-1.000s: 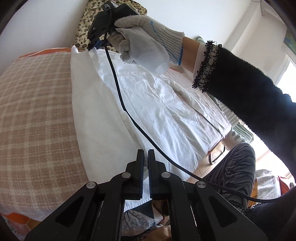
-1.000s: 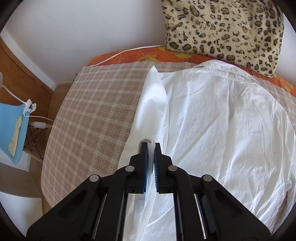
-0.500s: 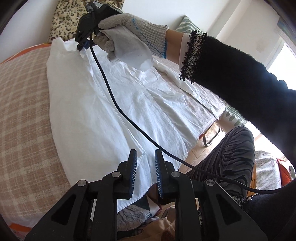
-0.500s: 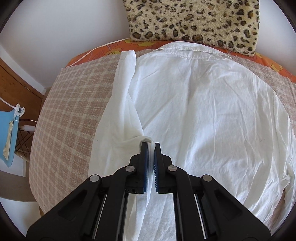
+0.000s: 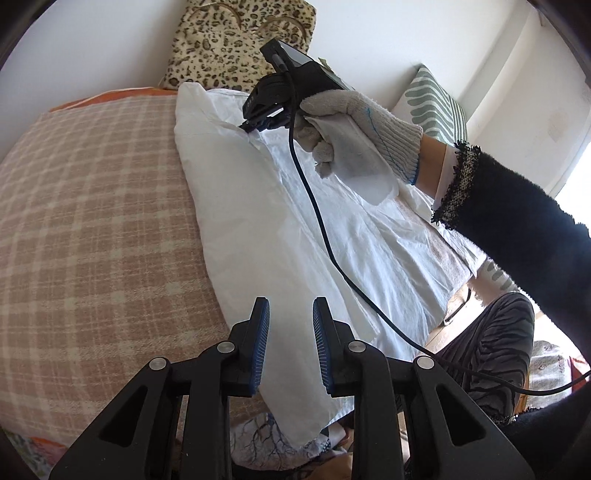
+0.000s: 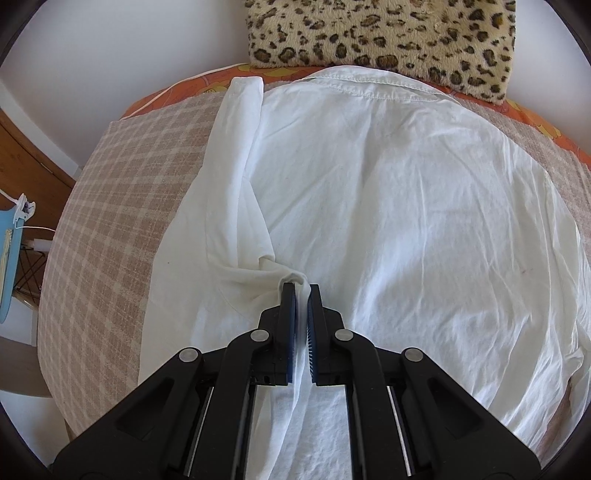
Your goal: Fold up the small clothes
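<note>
A white shirt [image 6: 406, 221] lies spread on a checked bedspread [image 6: 110, 221], collar toward a leopard-print cushion. My right gripper [image 6: 303, 291] is shut on a pinched fold of the shirt's left edge, with cloth bunched between the pads and pulled over the shirt's body. In the left wrist view that same gripper [image 5: 255, 123] shows far off in a gloved hand [image 5: 351, 136], its tip down on the shirt [image 5: 258, 229]. My left gripper [image 5: 290, 317] stands open above the shirt's near edge, with nothing pressed between its blue pads.
A leopard-print cushion [image 6: 380, 33] leans against the white wall. A black cable [image 5: 321, 236] trails from the right gripper across the shirt. A striped pillow [image 5: 436, 99] lies at the right. A person's dark sleeve [image 5: 517, 221] and striped trousers [image 5: 491, 339] fill the right side. A blue object [image 6: 9, 258] stands left of the bed.
My left gripper let go of the shirt's edge, opened, and drew back over it. My right gripper carried its fold rightward and down onto the shirt's body.
</note>
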`<state>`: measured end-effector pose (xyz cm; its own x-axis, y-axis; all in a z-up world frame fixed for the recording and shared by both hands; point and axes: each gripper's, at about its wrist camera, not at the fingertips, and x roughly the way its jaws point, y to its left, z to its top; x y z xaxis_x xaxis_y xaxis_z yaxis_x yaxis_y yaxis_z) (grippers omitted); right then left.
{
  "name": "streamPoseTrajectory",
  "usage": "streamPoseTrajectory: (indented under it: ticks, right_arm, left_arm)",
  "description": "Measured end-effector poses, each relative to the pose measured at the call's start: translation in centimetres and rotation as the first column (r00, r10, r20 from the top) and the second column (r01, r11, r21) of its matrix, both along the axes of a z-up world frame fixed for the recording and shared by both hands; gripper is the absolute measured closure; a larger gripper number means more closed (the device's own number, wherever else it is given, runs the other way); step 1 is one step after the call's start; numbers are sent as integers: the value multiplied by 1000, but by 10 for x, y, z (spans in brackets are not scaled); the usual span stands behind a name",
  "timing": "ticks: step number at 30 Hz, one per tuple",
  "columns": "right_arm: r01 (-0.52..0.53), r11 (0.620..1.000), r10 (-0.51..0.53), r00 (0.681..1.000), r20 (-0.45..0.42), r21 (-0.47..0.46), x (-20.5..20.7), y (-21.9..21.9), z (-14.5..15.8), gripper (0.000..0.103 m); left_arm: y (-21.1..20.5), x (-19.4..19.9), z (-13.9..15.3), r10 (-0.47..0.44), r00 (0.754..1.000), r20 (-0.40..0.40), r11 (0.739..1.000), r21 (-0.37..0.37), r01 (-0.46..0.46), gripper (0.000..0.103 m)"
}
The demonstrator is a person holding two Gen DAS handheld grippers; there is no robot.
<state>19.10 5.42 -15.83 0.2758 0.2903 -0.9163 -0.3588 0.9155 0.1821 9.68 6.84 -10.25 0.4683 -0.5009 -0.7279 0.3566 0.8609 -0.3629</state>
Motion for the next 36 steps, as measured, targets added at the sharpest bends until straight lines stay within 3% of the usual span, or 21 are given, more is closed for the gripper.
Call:
streamPoseTrajectory:
  ticks: [7, 10, 15, 16, 19, 22, 29, 36]
  right_arm:
    - [-27, 1000, 27, 1000, 5, 10, 0, -7, 6, 96]
    - [-22, 1000, 22, 1000, 17, 19, -2, -16, 14, 96]
    - [13, 999, -15, 1000, 27, 51, -9, -41, 25, 96]
    - [19, 998, -20, 999, 29, 53, -11, -46, 28, 91]
    - [36, 997, -39, 998, 42, 64, -15, -67, 38, 89]
    - [75, 989, -81, 996, 46, 125, -19, -97, 54, 81]
    - [120, 973, -141, 985, 96, 196, -48, -172, 91, 72]
    - [185, 964, -210, 970, 121, 192, -78, -244, 101, 72]
  left_arm:
    - [-24, 5, -30, -78, 994, -78, 991, 100, 86, 81]
    - [-26, -3, -30, -106, 993, -45, 984, 138, 111, 81]
    - [-23, -8, -30, -107, 993, -49, 985, 133, 113, 81]
    - [-23, -9, -30, -110, 993, -48, 984, 138, 116, 81]
    - [-25, -9, -27, -107, 993, -44, 985, 134, 111, 81]
    - [-23, -12, -19, -104, 995, -14, 985, 136, 105, 81]
    - [-20, -11, 2, -86, 995, 52, 992, 95, 81, 81]
    - [-37, -12, 9, -96, 992, 86, 994, 69, 90, 81]
